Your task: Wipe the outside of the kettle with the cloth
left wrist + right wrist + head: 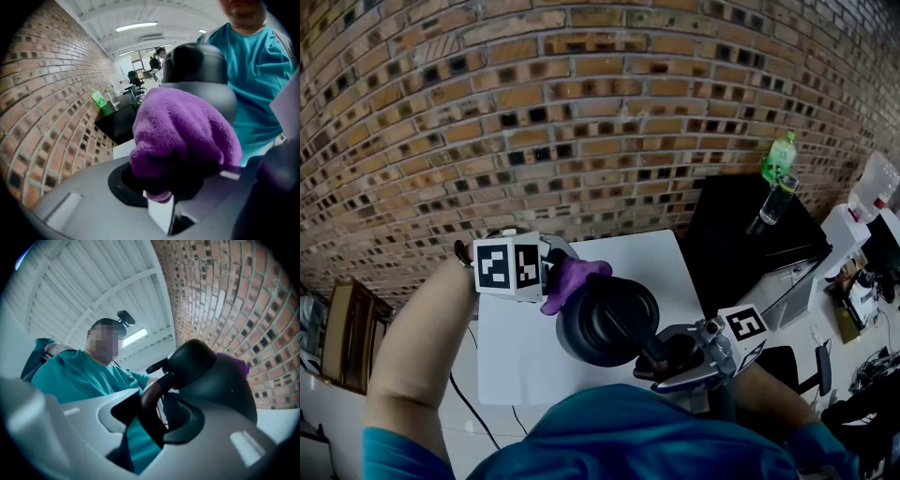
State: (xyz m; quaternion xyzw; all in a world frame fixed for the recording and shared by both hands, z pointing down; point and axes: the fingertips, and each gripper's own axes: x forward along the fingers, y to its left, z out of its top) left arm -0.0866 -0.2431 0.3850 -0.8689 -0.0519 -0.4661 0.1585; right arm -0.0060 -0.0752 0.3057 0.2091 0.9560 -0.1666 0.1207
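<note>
A black kettle (607, 321) stands on the white table (516, 356), just in front of me. My left gripper (553, 279) is shut on a bunched purple cloth (574, 277) and holds it against the kettle's upper left side. In the left gripper view the cloth (183, 133) fills the space between the jaws, with the kettle's lid and body (199, 70) right behind it. My right gripper (664, 362) is shut on the kettle's handle at the near right. The dark handle (151, 404) runs between its jaws, and the kettle body (220, 380) with a bit of cloth (233, 363) lies beyond.
A black cabinet (741, 248) stands right of the table with a green bottle (781, 156) and a dark bottle (776, 200) on it. A brick wall (581, 112) runs behind. A wooden piece of furniture (347, 333) sits at far left, office clutter at far right.
</note>
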